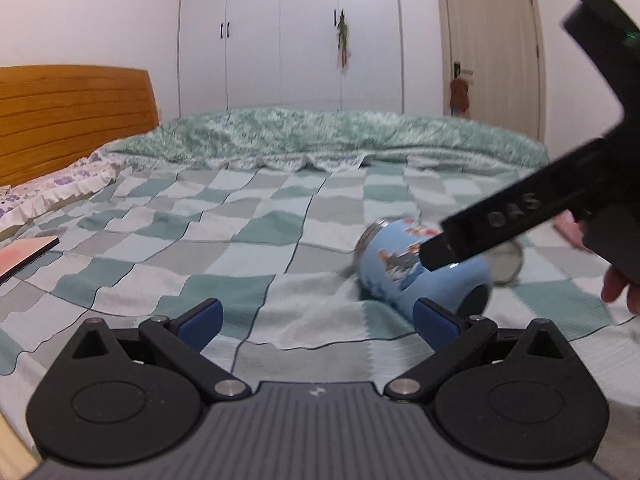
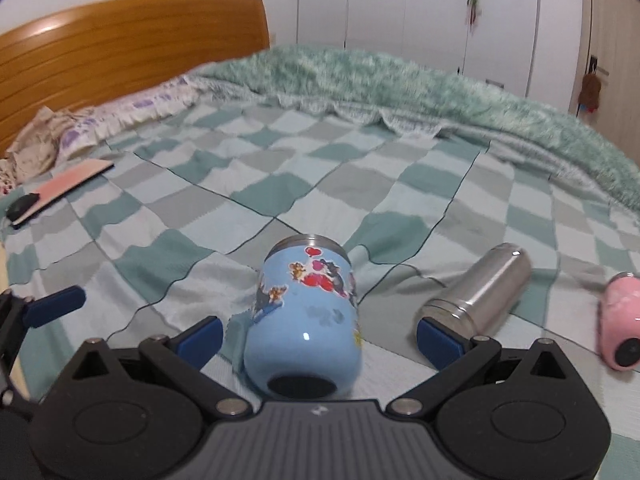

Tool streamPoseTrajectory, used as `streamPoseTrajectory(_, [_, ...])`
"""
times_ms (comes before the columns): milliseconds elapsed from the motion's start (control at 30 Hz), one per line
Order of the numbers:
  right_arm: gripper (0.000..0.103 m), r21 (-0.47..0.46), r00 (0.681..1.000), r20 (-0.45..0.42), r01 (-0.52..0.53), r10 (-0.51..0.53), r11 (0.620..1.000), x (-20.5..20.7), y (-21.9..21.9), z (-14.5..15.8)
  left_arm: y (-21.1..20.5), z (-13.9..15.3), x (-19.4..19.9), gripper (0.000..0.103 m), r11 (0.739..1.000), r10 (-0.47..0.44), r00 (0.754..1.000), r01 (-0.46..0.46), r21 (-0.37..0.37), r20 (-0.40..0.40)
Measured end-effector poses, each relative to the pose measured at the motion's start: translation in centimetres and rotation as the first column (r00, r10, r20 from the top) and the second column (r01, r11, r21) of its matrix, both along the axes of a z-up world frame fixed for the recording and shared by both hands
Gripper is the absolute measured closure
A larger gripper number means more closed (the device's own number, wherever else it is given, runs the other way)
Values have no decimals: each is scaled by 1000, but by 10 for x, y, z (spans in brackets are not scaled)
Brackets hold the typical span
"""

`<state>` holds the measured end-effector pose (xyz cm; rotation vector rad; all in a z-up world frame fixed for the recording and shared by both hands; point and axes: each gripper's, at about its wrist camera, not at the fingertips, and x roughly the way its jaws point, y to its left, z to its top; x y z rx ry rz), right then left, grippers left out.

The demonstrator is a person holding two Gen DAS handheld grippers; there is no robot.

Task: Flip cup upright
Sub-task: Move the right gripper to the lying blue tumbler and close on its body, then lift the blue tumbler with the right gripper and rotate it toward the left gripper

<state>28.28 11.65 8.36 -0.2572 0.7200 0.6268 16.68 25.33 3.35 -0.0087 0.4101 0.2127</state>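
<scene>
Between the spread blue pads of the right tool (image 2: 320,338), a light blue cup (image 2: 306,312) lies on its side on the bed's checked green and grey cover (image 2: 248,184); its steel rim points away from the tool, its dark base toward it; neither pad touches it, and the jaws stand wide. The cup's side carries cartoon stickers of a cat and a mouse with red hearts; no words can be read on them. Just beyond the right tool's right pad lies a plain steel flask (image 2: 480,300), also on its side; further right, a pink bottle (image 2: 618,320) lies near the edge of the view. Far to the left of the tool, a flat pink-faced book (image 2: 66,188) rests on the cover with a small black thing on it. The left tool (image 1: 316,320) hangs low over the cover, jaws wide and holding nothing; the cup (image 1: 400,268) lies ahead of its right pad, with the right tool's black body (image 1: 504,220) over it, embossed letters reading "DAS".
</scene>
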Motion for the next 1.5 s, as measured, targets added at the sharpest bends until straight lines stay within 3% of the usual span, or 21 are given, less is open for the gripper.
streamPoseTrajectory(200, [0,-68,994,-100,32,-39,997,32,32,-26,16,-9,22,0,1000,23,996,-24,-11,-84])
streamPoseTrajectory(267, [4,-83,992,-121,35,-44,996,37,36,-33,20,-12,27,0,999,29,994,-30,-13,-104])
streamPoseTrajectory(333, [20,-92,985,-164,30,-45,995,44,41,-41,22,-14,31,0,1000,21,992,-23,-17,-122])
streamPoseTrajectory(367, [19,-98,983,-176,33,-50,995,45,42,-44,22,-15,33,0,1000,24,992,-26,-14,-127])
streamPoseTrajectory(500, [20,-123,989,-142,18,-36,992,40,45,-46,23,-17,31,0,999,26,991,-29,-19,-133])
streamPoseTrajectory(833, [20,26,994,-108,2,0,1000,-1,-18,-8,1,3,-2,0,999,5,997,-7,-31,-76])
streamPoseTrajectory(1100, [20,99,989,-147,27,-12,995,-62,-103,24,-38,23,-54,0,996,-88,996,87,-35,-22])
streamPoseTrajectory(1267, [20,118,974,-217,91,-64,989,-92,-150,9,-66,20,-82,0,987,-159,987,158,-38,-20])
streamPoseTrajectory(1500, [20,74,939,-280,228,-199,971,-109,-177,-35,-90,5,-105,0,977,-205,977,202,-64,-58])
